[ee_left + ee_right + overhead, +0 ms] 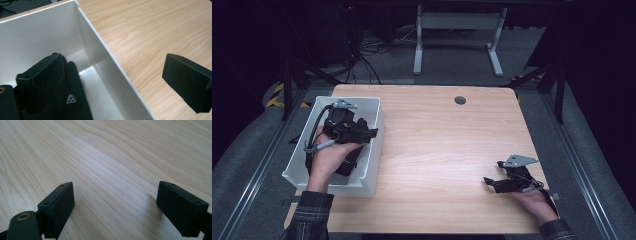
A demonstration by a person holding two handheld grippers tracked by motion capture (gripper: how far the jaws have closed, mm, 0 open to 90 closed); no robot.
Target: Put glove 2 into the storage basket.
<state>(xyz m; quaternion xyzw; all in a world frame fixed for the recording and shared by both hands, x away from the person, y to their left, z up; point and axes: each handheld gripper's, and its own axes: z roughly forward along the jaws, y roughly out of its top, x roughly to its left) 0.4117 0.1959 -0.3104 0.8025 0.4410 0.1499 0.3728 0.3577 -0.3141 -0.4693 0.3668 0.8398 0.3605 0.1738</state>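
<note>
Dark carpet surrounds a pale wood table (447,150). At its 9 o'clock edge sits a white bin (373,150). Left gripper (357,131) hangs over the bin's right wall, fingers (42,75) apart, one inside beside a black object (75,100), one outside. Right gripper (496,182) rests at 4 o'clock, fingers (58,205) apart over bare wood.

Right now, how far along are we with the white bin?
Nothing looks done yet. In hand: the left gripper, jaws open, straddles the right wall of the white plastic bin, one jaw inside next to a dark black item I can't identify. The right gripper rests open and empty on the light wooden table. Left: any grasp or transfer, judging by this.
</note>
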